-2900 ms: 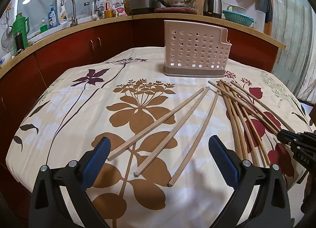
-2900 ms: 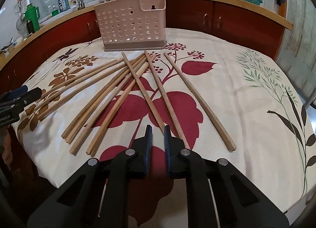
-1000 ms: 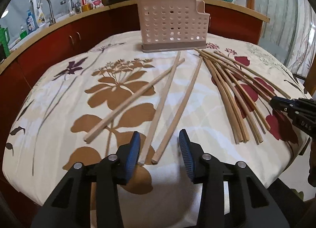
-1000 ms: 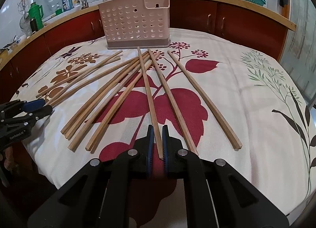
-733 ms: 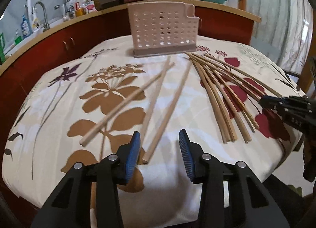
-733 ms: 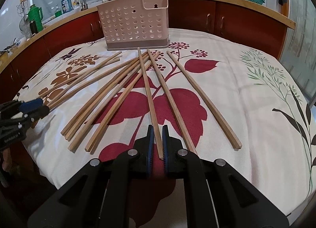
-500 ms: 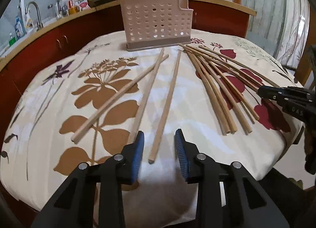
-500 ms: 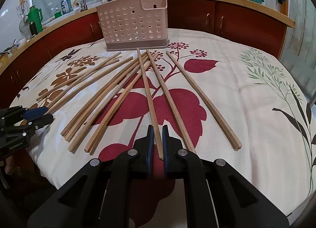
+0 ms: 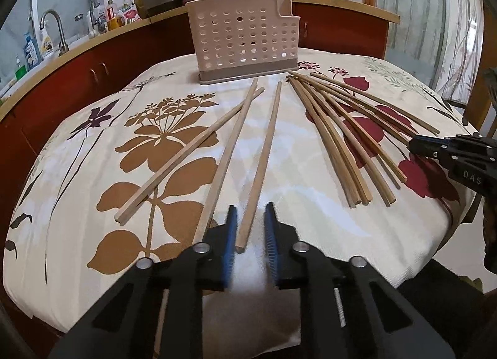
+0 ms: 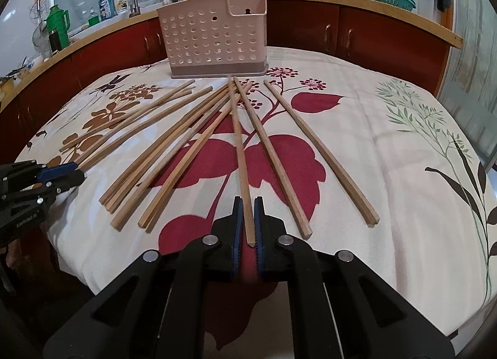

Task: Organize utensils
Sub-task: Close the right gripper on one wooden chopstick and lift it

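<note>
Left wrist view: low, close over the near table edge, looking past its fingers (image 9: 230, 236) toward the rack (image 9: 245, 37).
Right wrist view: likewise, further right.
Shared: rack (image 10: 214, 34), chopsticks (image 10: 174, 154), tablecloth (image 10: 388, 141).

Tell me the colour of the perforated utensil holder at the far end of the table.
Pale pink utensil holder with a darker taupe base, clearest in the right wrist view.

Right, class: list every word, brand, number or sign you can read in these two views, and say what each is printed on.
"DAS": white letters on the black body of the right hand-held gripper, seen in the left wrist view; it may be cut off.
"GenRobot.AI": faint print on the left hand-held gripper, seen in the right wrist view; only roughly legible.
Labels on the bottles by the faucet: too small to read.
Pink utensil holder and chopsticks: no text.
</note>
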